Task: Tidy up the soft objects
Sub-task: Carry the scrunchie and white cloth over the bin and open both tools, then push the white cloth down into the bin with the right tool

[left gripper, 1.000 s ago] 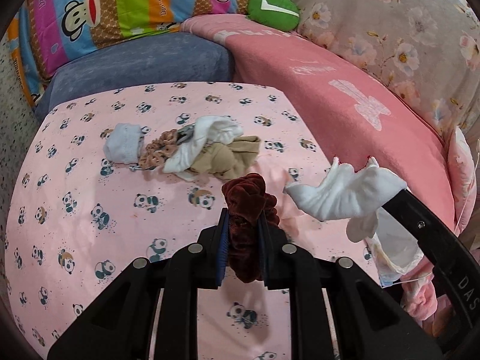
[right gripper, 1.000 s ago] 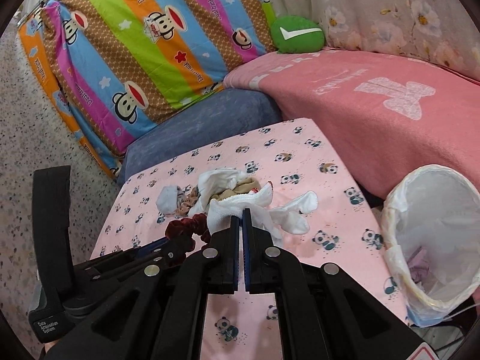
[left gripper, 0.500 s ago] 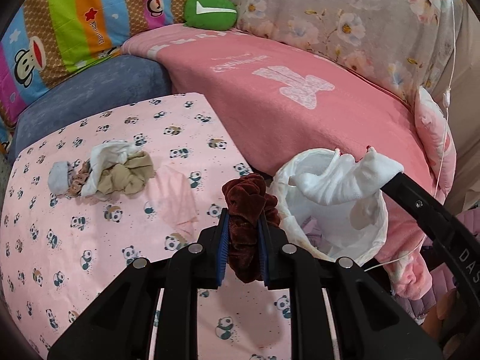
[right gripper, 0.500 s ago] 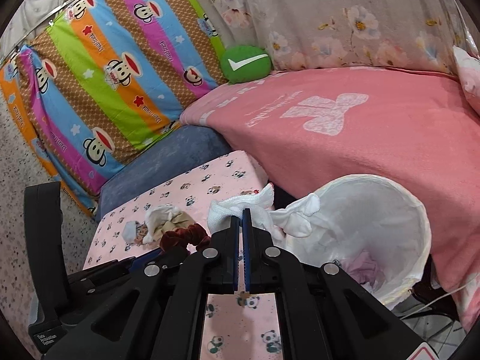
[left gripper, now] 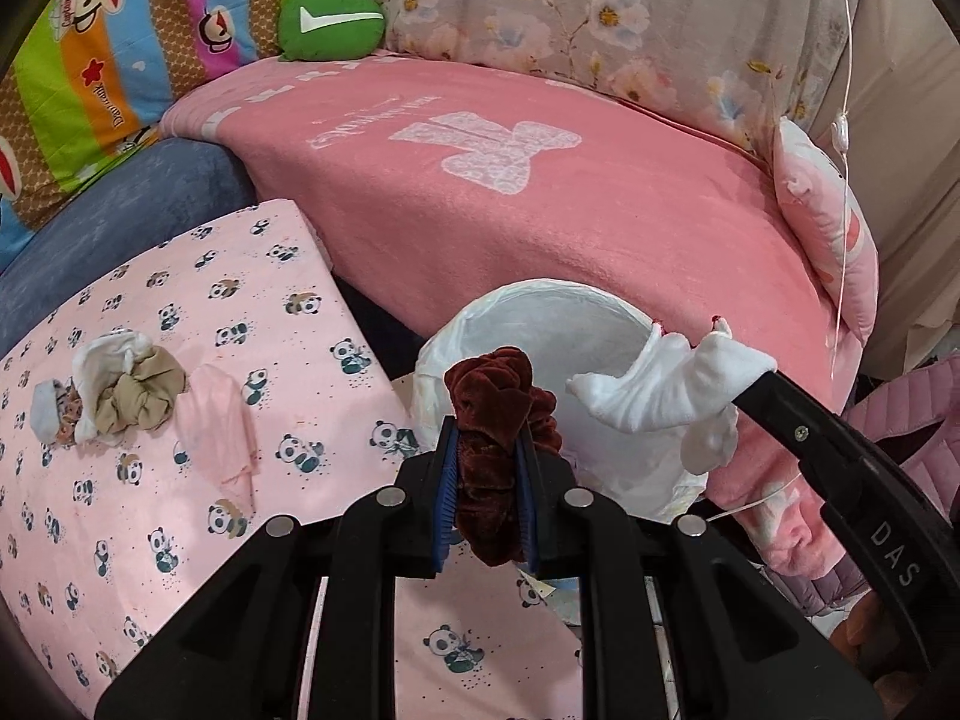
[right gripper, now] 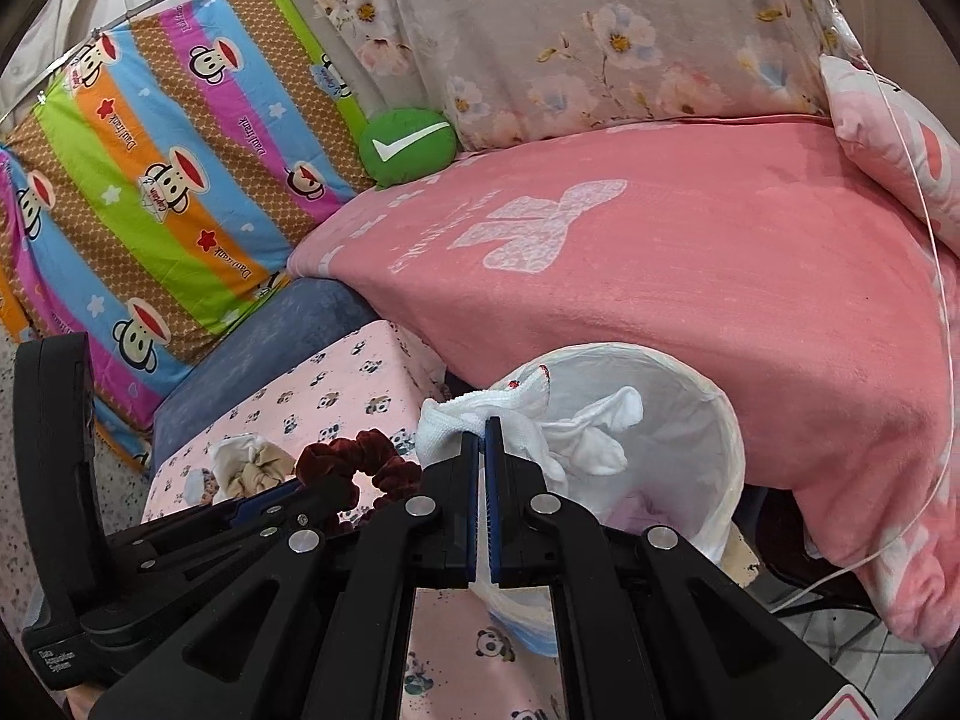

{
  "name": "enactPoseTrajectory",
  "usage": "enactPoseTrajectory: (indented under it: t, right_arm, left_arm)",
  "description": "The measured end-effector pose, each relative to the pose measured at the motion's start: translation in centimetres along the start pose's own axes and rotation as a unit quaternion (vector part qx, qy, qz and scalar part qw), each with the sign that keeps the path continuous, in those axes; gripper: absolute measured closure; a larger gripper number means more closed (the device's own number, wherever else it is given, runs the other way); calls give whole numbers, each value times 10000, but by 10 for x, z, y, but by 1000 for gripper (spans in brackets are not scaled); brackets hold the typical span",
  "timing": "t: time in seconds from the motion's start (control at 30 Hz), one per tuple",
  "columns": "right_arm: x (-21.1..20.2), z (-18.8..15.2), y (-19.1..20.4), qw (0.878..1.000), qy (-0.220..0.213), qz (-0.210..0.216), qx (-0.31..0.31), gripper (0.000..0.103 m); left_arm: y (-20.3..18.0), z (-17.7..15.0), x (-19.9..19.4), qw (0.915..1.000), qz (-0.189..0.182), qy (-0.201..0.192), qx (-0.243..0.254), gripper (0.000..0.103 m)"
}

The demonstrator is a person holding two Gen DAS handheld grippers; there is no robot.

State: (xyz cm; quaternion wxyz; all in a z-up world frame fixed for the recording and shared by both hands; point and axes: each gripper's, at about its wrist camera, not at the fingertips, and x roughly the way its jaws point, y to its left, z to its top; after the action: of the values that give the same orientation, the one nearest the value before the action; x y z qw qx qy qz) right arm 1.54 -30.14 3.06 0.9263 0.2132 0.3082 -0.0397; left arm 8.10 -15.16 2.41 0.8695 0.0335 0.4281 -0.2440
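Observation:
My left gripper [left gripper: 486, 450] is shut on a dark red velvet scrunchie [left gripper: 495, 396], held at the near rim of a white lined basket [left gripper: 540, 312]. My right gripper [right gripper: 483, 438] is shut on a white sock [right gripper: 528, 420] that hangs over the basket [right gripper: 714, 414] opening; in the left wrist view the sock [left gripper: 666, 390] juts out from the right gripper's tip [left gripper: 750, 387]. A small pile of soft items [left gripper: 114, 390], white, beige and grey, lies on the panda-print sheet [left gripper: 180, 540] at the left, with a pale pink cloth [left gripper: 219, 420] beside it.
A pink blanket [left gripper: 540, 180] covers the sofa behind the basket. A green round cushion [left gripper: 330, 21], a striped monkey-print cover [right gripper: 150, 150] and a floral cover [right gripper: 600, 30] stand at the back. A pink pillow [left gripper: 828, 228] and a thin white cable [left gripper: 846, 120] are at the right.
Both grippers have swung right from over the panda sheet to the white basket, carrying the scrunchie and the sock. The pile has slid to the left of the view.

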Motion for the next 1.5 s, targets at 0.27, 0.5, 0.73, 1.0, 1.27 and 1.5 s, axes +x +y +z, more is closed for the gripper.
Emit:
enactPoseTrajectory:
  t: [0.27,0.5,0.73,1.0,1.27,1.5]
  right_arm:
    - [3,4,-19,9998,-15,-153,127,99]
    - [4,6,-25,9991,-63,-287,309,92]
    - [5,7,-21,9992,-76,-285,269,84]
    - [7,6,-9,9994,-100,-311,77,76]
    - [35,5,-8,9957,416,-827,-24,62]
    - [52,-46,-21,9814,1310,-1397,-153,62]
  left_arm:
    - [-22,6,13,9997,-55,48,220,72]
    - [-19,9,9,9996,161,-120,178,40]
    - [-5,7,6,9996,259,-127,18,40]
    - [7,2,-3,9993,307,-164,-128,40]
    - [21,-6,-7,9988,362,-149,-302,40]
    - [34,-16,-11,9981,411,-120,-434,40]
